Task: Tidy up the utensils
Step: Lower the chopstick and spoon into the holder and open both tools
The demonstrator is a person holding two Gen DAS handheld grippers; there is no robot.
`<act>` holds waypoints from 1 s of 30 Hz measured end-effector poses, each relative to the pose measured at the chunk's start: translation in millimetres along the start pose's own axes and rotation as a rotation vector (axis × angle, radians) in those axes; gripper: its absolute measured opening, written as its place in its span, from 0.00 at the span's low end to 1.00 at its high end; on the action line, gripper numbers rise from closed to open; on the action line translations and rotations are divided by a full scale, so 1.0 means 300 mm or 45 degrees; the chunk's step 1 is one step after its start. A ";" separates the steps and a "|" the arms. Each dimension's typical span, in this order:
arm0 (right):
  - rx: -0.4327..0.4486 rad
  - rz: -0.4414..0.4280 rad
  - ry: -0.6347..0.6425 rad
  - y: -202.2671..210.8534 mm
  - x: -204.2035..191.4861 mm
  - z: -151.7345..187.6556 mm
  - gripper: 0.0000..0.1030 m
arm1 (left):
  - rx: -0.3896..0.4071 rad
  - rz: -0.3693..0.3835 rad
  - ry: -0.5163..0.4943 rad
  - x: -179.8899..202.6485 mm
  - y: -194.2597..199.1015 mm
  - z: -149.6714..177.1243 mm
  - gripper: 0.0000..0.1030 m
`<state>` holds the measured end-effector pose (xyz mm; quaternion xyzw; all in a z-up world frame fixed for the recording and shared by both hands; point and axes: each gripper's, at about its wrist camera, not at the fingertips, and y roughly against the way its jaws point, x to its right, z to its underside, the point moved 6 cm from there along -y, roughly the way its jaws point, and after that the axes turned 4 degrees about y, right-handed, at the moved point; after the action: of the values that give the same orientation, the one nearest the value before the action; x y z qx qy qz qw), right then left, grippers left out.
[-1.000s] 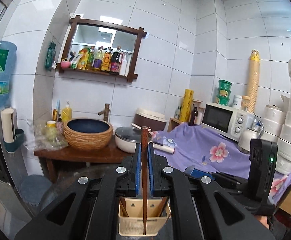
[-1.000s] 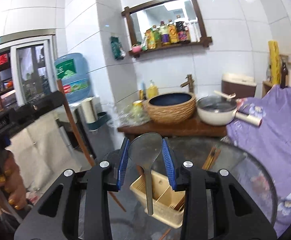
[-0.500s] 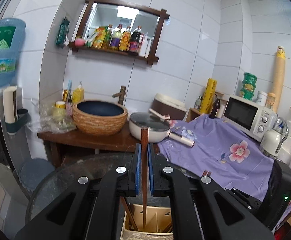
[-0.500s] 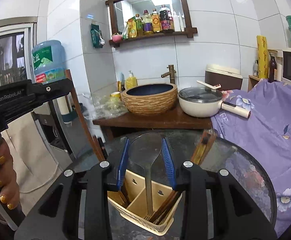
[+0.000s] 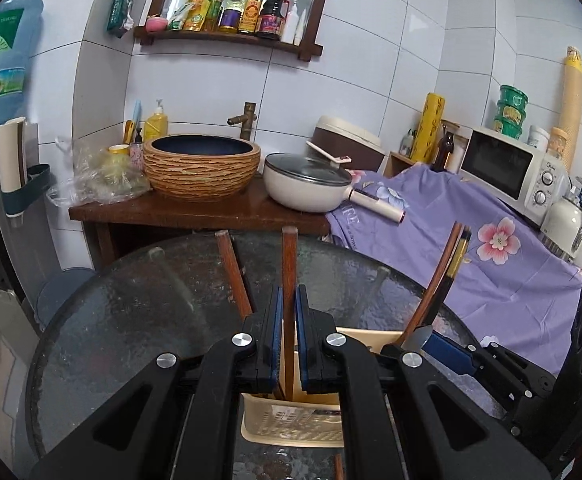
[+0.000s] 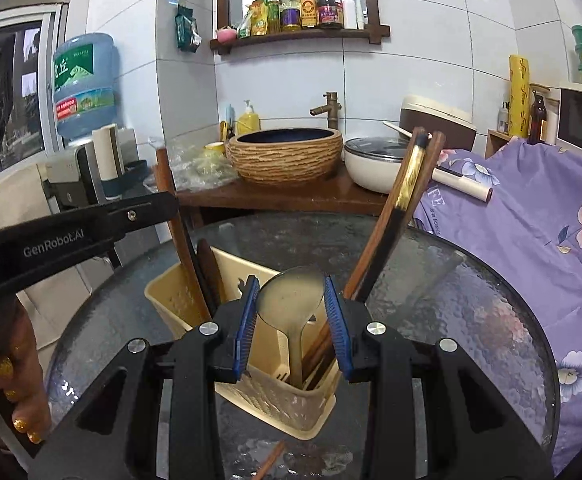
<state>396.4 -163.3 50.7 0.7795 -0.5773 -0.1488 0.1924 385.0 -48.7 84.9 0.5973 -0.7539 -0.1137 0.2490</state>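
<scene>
Caddy (image 6: 195,304): beige, divided, on the glass worktop (image 6: 471,312), directly beneath both my tongs. Left tongs (image 5: 287,312): clamped tight on one chopstick (image 5: 289,264), long axis near upright, lower end already inside a caddy compartment. Right tongs (image 6: 291,308): part open, gripping a spoon (image 6: 291,300) by its bowl edges, handle hanging straight down into the front compartment beside the chopsticks (image 6: 395,216) leaning there. Both hands pitch forward and somewhat down. Neither utensil's tip is visible, so I cannot tell whether it touches bottom. Judgement: release is nearly due; each item lies plumb over its slot, equally near.
</scene>
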 end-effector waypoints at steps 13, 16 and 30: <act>0.038 0.021 0.007 0.081 0.009 0.058 0.53 | 0.029 -0.033 -0.023 -0.039 0.070 0.073 0.62; -0.005 0.004 -0.020 0.108 0.012 0.104 0.56 | 0.006 -0.038 0.012 -0.076 0.090 0.111 0.73; -0.460 -0.010 -0.181 0.071 -0.023 0.475 0.55 | -0.223 -0.031 0.080 -0.177 0.127 0.409 0.75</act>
<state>311.7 -180.5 -64.9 0.7222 -0.5501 -0.3053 0.2874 298.7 -3.6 -14.2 0.5856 -0.7256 -0.1633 0.3224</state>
